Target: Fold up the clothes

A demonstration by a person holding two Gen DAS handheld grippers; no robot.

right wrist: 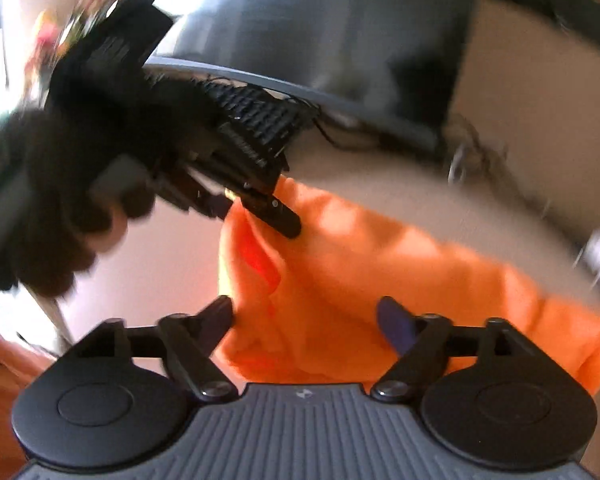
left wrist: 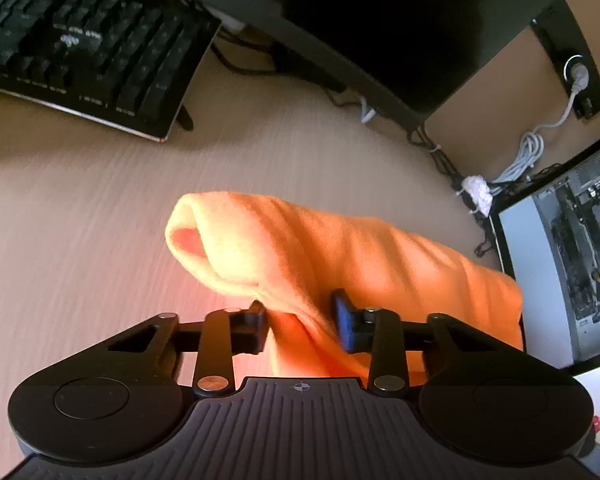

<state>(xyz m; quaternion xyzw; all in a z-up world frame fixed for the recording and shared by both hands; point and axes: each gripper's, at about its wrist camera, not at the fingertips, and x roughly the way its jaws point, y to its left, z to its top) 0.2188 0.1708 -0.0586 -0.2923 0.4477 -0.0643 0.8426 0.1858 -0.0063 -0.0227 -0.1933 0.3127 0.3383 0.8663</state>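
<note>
An orange garment (left wrist: pixel 340 256) hangs above the light wooden desk (left wrist: pixel 100 208). My left gripper (left wrist: pixel 302 322) is shut on a bunched fold of it, and the cloth drapes forward and to the right. In the right wrist view the orange garment (right wrist: pixel 380 280) lies between the fingers of my right gripper (right wrist: pixel 306 320), whose jaws stand wide apart around loose cloth. The left gripper (right wrist: pixel 256 208) shows there at upper left, held by a dark-gloved hand (right wrist: pixel 60 216), pinching the garment's edge. The view is blurred.
A black keyboard (left wrist: pixel 80 48) lies at the back left of the desk. A dark monitor (left wrist: pixel 400 20) stands behind. Cables (left wrist: pixel 520 160) and an open computer case (left wrist: pixel 580 248) are at the right.
</note>
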